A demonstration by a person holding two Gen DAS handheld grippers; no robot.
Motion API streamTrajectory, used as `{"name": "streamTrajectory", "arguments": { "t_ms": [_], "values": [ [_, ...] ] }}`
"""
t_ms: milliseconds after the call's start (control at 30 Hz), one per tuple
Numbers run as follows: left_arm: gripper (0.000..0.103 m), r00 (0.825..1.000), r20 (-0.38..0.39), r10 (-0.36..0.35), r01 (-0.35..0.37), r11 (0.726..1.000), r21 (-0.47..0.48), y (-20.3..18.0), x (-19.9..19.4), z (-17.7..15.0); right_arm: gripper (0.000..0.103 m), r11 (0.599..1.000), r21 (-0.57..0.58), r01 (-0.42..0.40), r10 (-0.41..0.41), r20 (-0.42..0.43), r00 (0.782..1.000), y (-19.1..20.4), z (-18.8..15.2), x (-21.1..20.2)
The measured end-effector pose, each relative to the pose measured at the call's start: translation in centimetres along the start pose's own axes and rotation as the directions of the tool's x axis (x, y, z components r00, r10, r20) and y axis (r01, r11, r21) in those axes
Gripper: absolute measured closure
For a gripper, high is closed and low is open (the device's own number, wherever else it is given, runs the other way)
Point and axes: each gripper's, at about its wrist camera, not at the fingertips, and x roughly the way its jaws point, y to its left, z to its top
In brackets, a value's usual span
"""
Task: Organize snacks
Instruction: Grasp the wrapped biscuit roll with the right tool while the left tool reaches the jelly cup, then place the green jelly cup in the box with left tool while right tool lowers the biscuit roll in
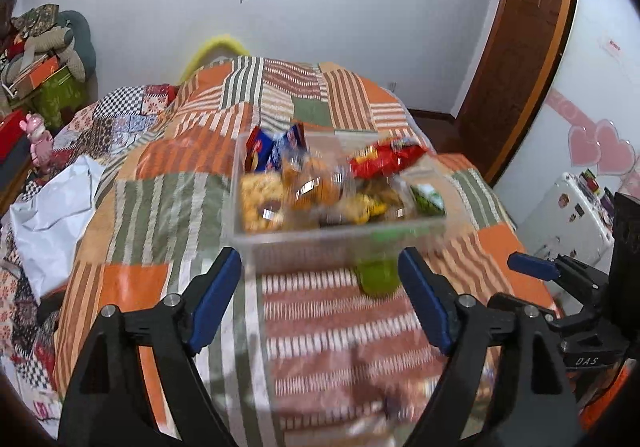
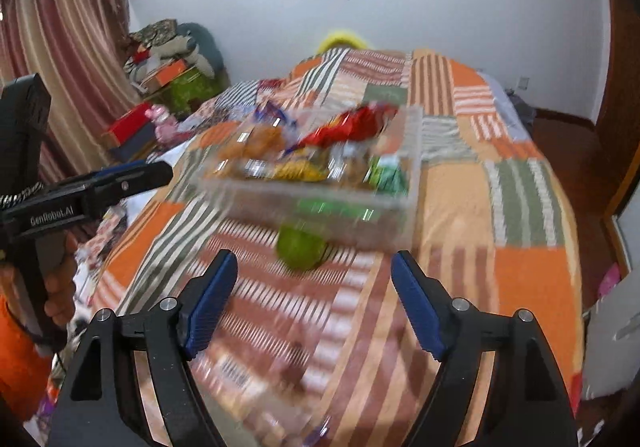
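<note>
A clear plastic bin [image 1: 340,243] full of snack packets stands on the patchwork bed; it also shows in the right wrist view [image 2: 316,203]. A red packet [image 1: 384,159] lies on top, also seen from the right [image 2: 348,127]. A green snack pack [image 1: 378,275] lies on the cover against the bin's near wall, and shows in the right wrist view [image 2: 300,251]. My left gripper [image 1: 320,303] is open and empty, just short of the bin. My right gripper [image 2: 314,307] is open and empty, just short of the green pack. Both views are blurred.
The right gripper [image 1: 560,279] sits at the right of the left wrist view; the left one [image 2: 100,187] at the left of the right view. A white bag [image 1: 52,215] lies left on the patchwork bed cover [image 1: 168,207]. Boxes and toys [image 1: 40,75] pile at the far left.
</note>
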Motion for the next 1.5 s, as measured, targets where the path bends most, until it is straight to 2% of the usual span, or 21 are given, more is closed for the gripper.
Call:
{"name": "streamTrajectory", "arguments": {
  "t_ms": [133,300,467,500,567,600,633,667,1033,1200,1400,1500],
  "values": [
    [0.021,0.999,-0.045,0.003,-0.003,1.000,0.004,0.0,-0.9,-2.5,0.024,0.998,-0.039,-0.052,0.050,-0.069,0.996,1.7,-2.7,0.5],
    [0.021,0.995,-0.095,0.010,-0.009,1.000,0.019,-0.1,-0.9,-4.9,0.023,0.990,-0.081,-0.114,0.098,-0.185,0.978,3.4,-5.0,3.2],
    [0.021,0.992,-0.129,0.000,0.000,1.000,0.003,-0.1,-0.7,-6.5,0.023,0.989,-0.136,-0.066,0.033,-0.229,0.973,4.1,-5.6,5.6],
    [0.021,0.991,-0.132,0.002,-0.001,1.000,0.003,-0.2,-0.6,-6.6,0.022,0.988,-0.144,-0.057,0.024,-0.225,0.974,4.1,-5.6,5.9],
    [0.021,0.991,-0.132,0.001,-0.001,1.000,0.003,-0.3,-0.4,-6.6,0.032,0.989,-0.139,-0.040,0.011,-0.203,0.979,3.6,-5.2,6.2],
    [0.021,0.991,-0.134,-0.003,0.004,1.000,0.000,-0.5,-0.2,-6.6,0.046,0.990,-0.137,-0.035,0.007,-0.200,0.980,3.7,-5.3,6.0],
    [0.021,0.990,-0.138,-0.009,0.009,1.000,0.000,-0.7,0.1,-6.5,0.057,0.991,-0.131,-0.027,0.001,-0.194,0.981,3.3,-5.1,6.0],
    [0.021,0.990,-0.142,-0.011,0.012,1.000,0.000,-1.0,0.4,-6.5,0.061,0.993,-0.119,-0.026,0.003,-0.188,0.982,3.2,-5.1,5.7],
    [0.021,0.983,-0.181,-0.040,0.044,0.999,0.017,-4.8,6.3,-4.7,0.061,0.993,0.075,0.089,-0.082,-0.087,0.993,-4.1,-5.2,1.7],
    [0.021,0.978,-0.202,-0.050,0.051,0.999,0.000,-5.8,9.8,-3.3,0.061,0.987,0.125,0.102,-0.097,-0.047,0.994,-5.8,-5.2,0.3],
    [0.034,0.972,-0.232,-0.034,0.035,0.999,0.001,-6.4,14.0,-1.8,0.061,0.985,0.147,0.093,-0.089,-0.030,0.996,-6.7,-5.1,0.2],
    [0.046,0.966,-0.255,-0.030,0.029,1.000,-0.009,-6.3,15.9,-1.6,0.061,0.985,0.150,0.086,-0.083,-0.025,0.996,-6.7,-4.9,0.4]
  ]
}}
